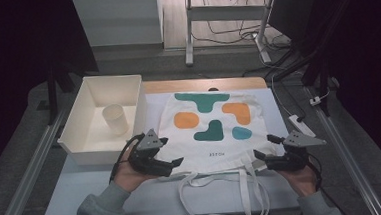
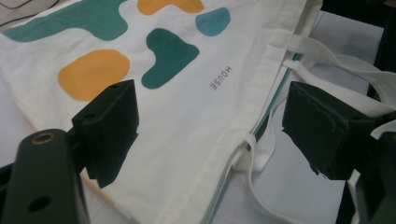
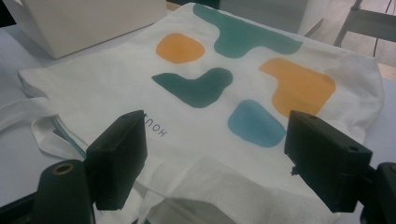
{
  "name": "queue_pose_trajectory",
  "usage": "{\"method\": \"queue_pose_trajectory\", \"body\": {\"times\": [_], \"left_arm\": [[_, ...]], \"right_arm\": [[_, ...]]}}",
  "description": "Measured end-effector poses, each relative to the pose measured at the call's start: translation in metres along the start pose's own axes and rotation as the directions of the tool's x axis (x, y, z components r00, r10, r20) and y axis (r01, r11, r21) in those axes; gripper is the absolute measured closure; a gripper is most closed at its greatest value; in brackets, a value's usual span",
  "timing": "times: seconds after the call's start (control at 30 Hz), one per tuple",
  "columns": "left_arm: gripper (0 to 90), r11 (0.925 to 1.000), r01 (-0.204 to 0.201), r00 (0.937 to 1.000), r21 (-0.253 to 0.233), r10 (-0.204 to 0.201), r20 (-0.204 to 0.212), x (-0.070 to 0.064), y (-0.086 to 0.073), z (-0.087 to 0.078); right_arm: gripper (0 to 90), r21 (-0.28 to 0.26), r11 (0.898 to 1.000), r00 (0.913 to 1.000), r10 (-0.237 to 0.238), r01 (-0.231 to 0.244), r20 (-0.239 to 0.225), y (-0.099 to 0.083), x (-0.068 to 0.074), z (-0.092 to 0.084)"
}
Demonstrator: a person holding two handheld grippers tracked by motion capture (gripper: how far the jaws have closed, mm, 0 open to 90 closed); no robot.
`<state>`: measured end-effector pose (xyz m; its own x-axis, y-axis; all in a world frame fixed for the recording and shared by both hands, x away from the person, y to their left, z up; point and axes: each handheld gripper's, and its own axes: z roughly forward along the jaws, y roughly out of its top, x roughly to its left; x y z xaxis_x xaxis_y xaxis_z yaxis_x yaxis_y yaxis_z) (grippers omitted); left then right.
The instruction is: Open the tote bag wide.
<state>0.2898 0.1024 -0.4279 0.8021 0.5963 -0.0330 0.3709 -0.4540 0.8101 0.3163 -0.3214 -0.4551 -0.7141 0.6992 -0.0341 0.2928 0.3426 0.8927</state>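
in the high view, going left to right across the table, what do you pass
white bin with a cup inside → left gripper → tote bag with coloured blobs → right gripper → white power strip at the table's right edge

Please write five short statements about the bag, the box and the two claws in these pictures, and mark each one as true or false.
1. The tote bag lies flat on the table. True.
2. The cup stands on the bag. False: it is inside the white box, left of the bag.
3. The left claw is open. True.
4. The right claw is shut on a handle. False: it is open over the bag's edge.
5. The bag's handles point away from the person. False: they lie on the person's side.
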Motion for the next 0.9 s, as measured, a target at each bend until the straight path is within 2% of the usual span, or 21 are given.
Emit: {"method": "queue_pose_trajectory", "body": {"times": [0.2, 0.33, 0.43, 0.5, 0.63, 0.8, 0.9], "left_arm": [[20.9, 0.9993, -0.004, 0.9997, 0.037, 0.003, 0.023, 0.004, 0.005, 0.021], [21.7, 0.9989, 0.002, 0.9996, 0.047, -0.003, 0.029, 0.004, 0.002, 0.026], [22.9, 0.9972, -0.014, 0.9996, 0.074, 0.012, 0.025, 0.003, -0.002, 0.030], [23.6, 0.9967, -0.010, 0.9993, 0.080, 0.007, 0.036, 0.003, -0.003, 0.032], [24.8, 0.9946, -0.031, 0.9979, 0.099, 0.025, 0.060, -0.001, -0.003, 0.040], [26.0, 0.9890, -0.057, 0.9943, 0.137, 0.043, 0.097, -0.008, -0.006, 0.053], [26.3, 0.9804, -0.086, 0.9914, 0.177, 0.067, 0.112, -0.012, -0.008, 0.063]], "right_arm": [[21.1, 0.003, 1.000, 1.0000, -0.002, 0.002, 0.000, 0.000, 0.000, 0.001], [21.1, 0.005, 1.000, 1.0000, -0.002, 0.002, 0.003, -0.001, 0.000, 0.001], [21.2, 0.011, 1.000, 1.0000, -0.009, 0.009, 0.000, -0.001, 0.002, 0.001], [21.2, 0.010, 1.000, 1.0000, -0.010, 0.010, -0.001, -0.001, 0.003, 0.001], [21.2, 0.016, 1.000, 0.9999, -0.014, 0.014, -0.005, -0.001, 0.005, 0.003], [21.2, 0.022, 1.000, 0.9999, -0.015, 0.015, -0.007, -0.002, 0.006, 0.004], [21.2, 0.026, 1.000, 0.9998, -0.017, 0.017, -0.008, -0.003, 0.007, 0.004]]}}
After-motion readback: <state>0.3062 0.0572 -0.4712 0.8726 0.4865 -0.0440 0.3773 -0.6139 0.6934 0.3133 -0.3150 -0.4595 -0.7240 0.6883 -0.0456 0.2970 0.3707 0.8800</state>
